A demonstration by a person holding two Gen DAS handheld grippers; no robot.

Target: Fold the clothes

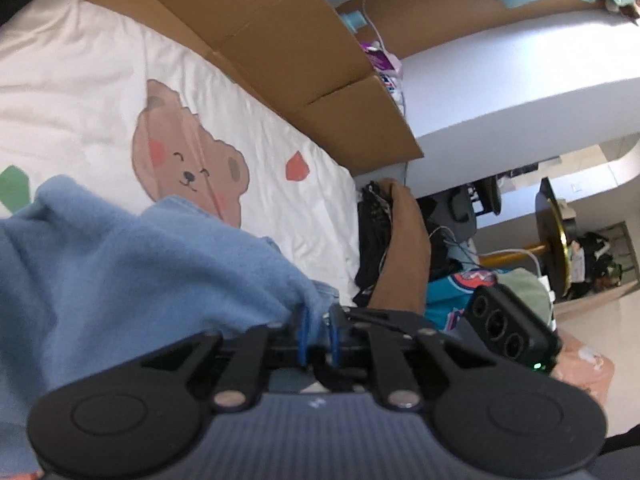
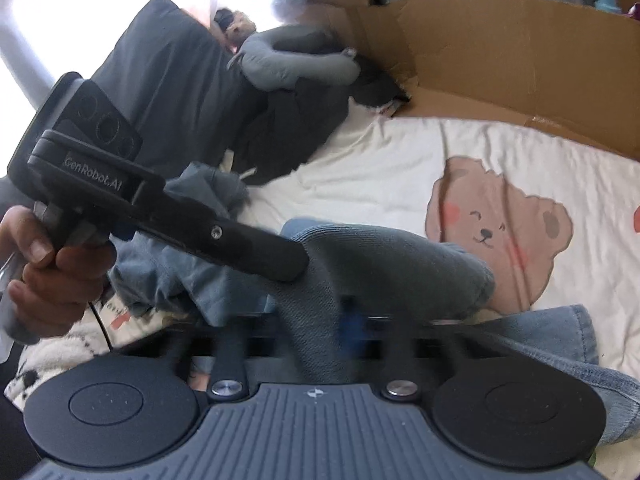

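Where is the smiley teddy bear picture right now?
The teddy bear is printed on the white bedsheet, right of centre in the right wrist view, just beyond the blue jeans and below the cardboard box.

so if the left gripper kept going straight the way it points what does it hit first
Probably the blue cloth: the left gripper already has a fold of it between its fingers, right at the tips. Beyond that lies the white bear sheet, though depth is hard to judge.

White lettering "GenRobot.AI" stands on the black body of the left gripper point(image 2: 298, 268), at nine o'clock in the right wrist view.
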